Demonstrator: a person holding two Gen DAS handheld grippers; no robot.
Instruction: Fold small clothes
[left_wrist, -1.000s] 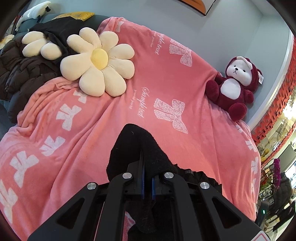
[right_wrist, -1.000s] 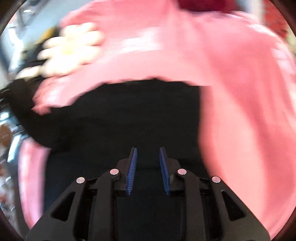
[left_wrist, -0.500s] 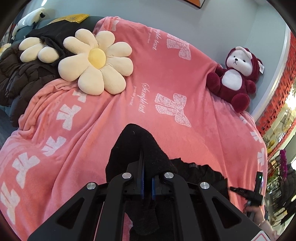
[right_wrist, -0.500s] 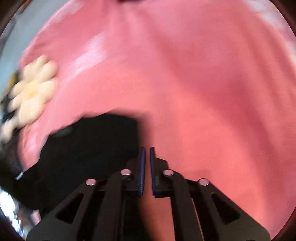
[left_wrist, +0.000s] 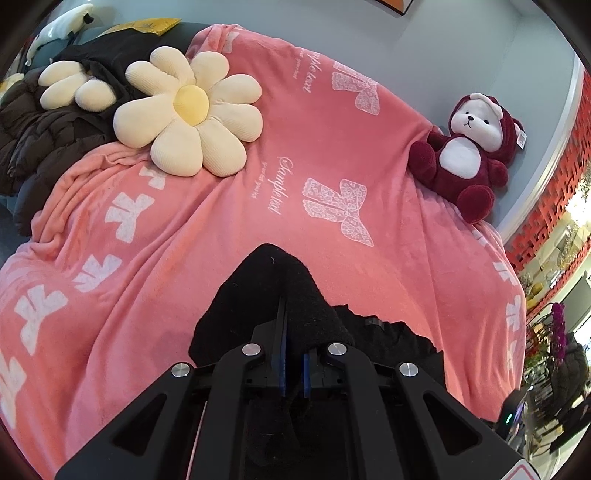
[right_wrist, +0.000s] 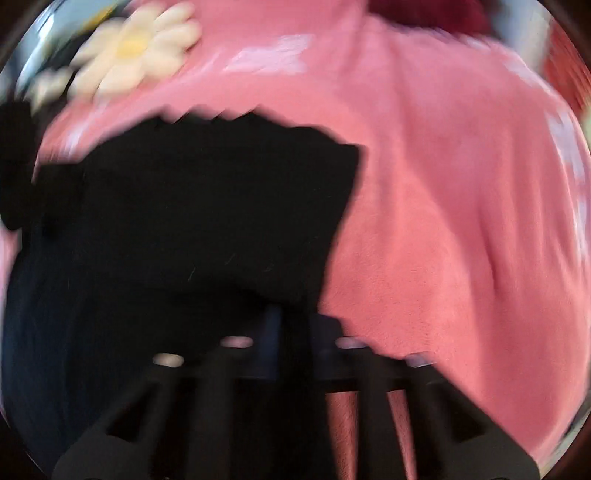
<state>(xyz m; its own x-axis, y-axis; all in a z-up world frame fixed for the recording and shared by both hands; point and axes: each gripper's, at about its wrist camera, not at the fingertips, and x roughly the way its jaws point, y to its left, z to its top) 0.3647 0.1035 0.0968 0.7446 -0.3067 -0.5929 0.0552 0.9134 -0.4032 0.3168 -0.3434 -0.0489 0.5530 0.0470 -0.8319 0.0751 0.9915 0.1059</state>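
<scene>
**Inspector A:** Left wrist view, far left: a dark brown puffer jacket (left_wrist: 33, 147) heaped at the edge, with a small cream flower cushion (left_wrist: 75, 86) on it. Beside that, a larger flower cushion (left_wrist: 190, 112) with a yellow centre lies on the pink blanket (left_wrist: 147, 258), which is printed with white bows.

**Inspector B:** And the garment?

**Inspector A:** The black garment (left_wrist: 266, 291) lies low centre on the blanket. The left gripper (left_wrist: 291, 354) has its blue-padded fingers closed on a raised fold of it; the fabric stands up between and over the fingers. More of the garment spreads to the right of the gripper.

**Inspector B:** Further right?

**Inspector A:** A maroon plush bear (left_wrist: 469, 155) sits on the blanket's far right, against the grey wall.

**Inspector B:** Right wrist view?

**Inspector A:** Heavily blurred. The garment (right_wrist: 192, 221) fills the left and centre, flat on the blanket (right_wrist: 461, 240); the large flower cushion (right_wrist: 136, 62) shows at upper left. The right gripper (right_wrist: 291, 325) sits at the garment's right edge. Whether its fingers are apart or pinching cloth, I cannot tell.
</scene>
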